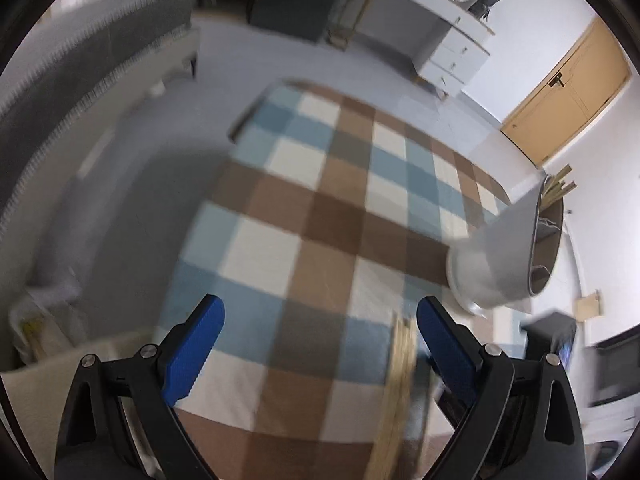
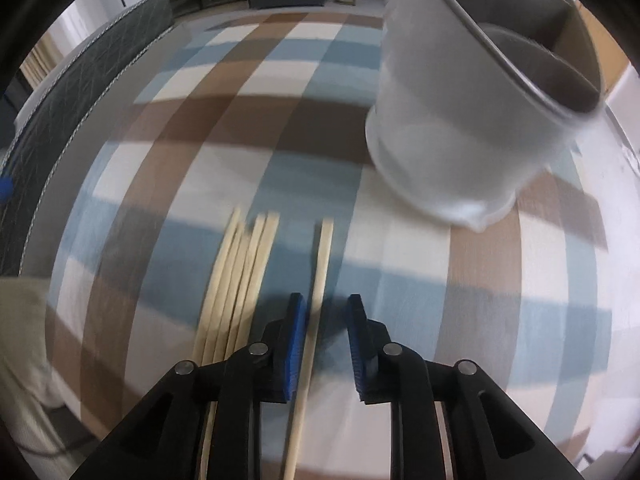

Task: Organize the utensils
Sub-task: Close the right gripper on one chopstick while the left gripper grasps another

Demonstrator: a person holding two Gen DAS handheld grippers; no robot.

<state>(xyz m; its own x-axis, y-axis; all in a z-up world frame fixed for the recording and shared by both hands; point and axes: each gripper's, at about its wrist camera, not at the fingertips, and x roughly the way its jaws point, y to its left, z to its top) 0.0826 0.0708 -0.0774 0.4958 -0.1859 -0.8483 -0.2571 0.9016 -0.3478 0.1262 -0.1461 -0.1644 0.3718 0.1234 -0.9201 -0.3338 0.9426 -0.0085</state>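
Some chopsticks [image 1: 558,190] stand in the holder [image 2: 460,128]; several remain on the surface [image 2: 400,240], right gripper [image 2: 326,310] fingers apart astride one chopstick [image 2: 322,264], left gripper [image 1: 320,314] fingers wide apart.

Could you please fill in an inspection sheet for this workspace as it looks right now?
Surface: checked tablecloth in brown, blue and cream covers the table.
Job's things: loose bundle of chopsticks lying flat; one chopstick lying apart beside it; white holder standing on the cloth, with chopsticks already in it.
Clutter: nothing seen on the cloth.
Grippers: left gripper open, nothing between its fingers; right gripper open, straddling the single chopstick, the right pad clear of it.
Cables: nothing seen.
Surroundings: grey sofa, white drawers, wooden door.
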